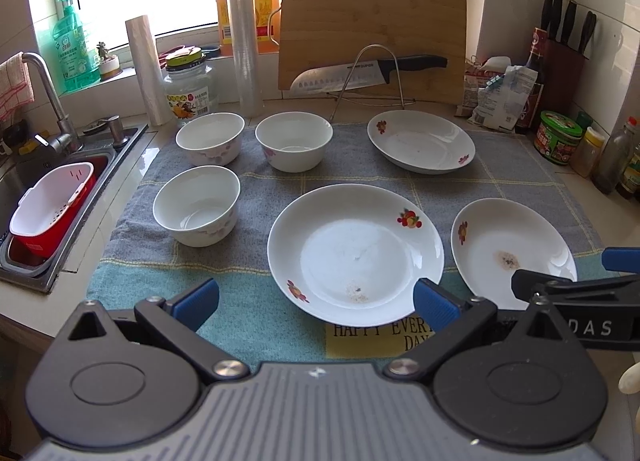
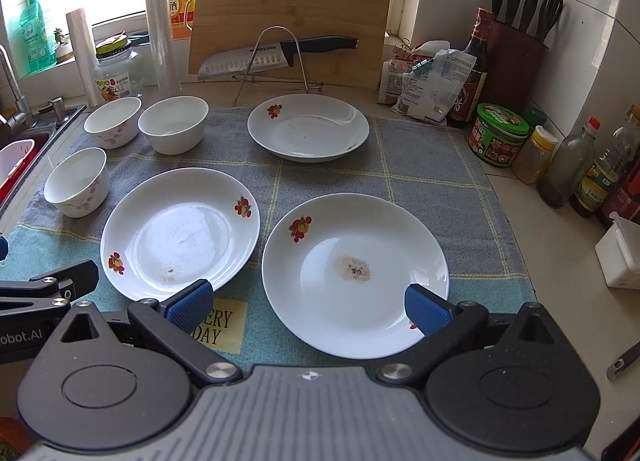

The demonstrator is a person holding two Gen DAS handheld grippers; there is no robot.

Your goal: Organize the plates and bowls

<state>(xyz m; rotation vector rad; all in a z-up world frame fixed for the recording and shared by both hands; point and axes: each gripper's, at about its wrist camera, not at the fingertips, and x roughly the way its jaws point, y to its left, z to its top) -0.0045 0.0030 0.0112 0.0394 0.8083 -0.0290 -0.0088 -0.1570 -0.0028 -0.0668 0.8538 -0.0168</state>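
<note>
Left gripper (image 1: 316, 297): jaws spread wide, nothing held, blue pads either side of the near rim of the middle plate (image 1: 355, 251), hovering at that plate's 6 o'clock. Right gripper (image 2: 308, 307): likewise wide open and empty, pads flanking the near edge of the stained plate (image 2: 355, 275), a brownish smear at its centre. In the left wrist view, right gripper's fingertip (image 1: 532, 281) poking in at 3 o'clock, over that same stained plate.

Outward from the claws: third plate (image 2: 308, 128) at 12 o'clock on the towel (image 2: 420, 165), apart from the other two. Three bowls at 10 to 11 o'clock, all upright and empty: nearest bowl (image 1: 197, 205), far-left bowl (image 1: 210, 138), and far-middle bowl (image 1: 294, 141), the last two just beside each other.

Beyond, at 12 o'clock: cutting board (image 1: 372, 33) leaning upright, knife (image 1: 368, 71) lying across a wire rack (image 1: 370, 79). Sink (image 1: 24, 181) at 9 o'clock with a red-and-white basket (image 1: 52, 209).
</note>
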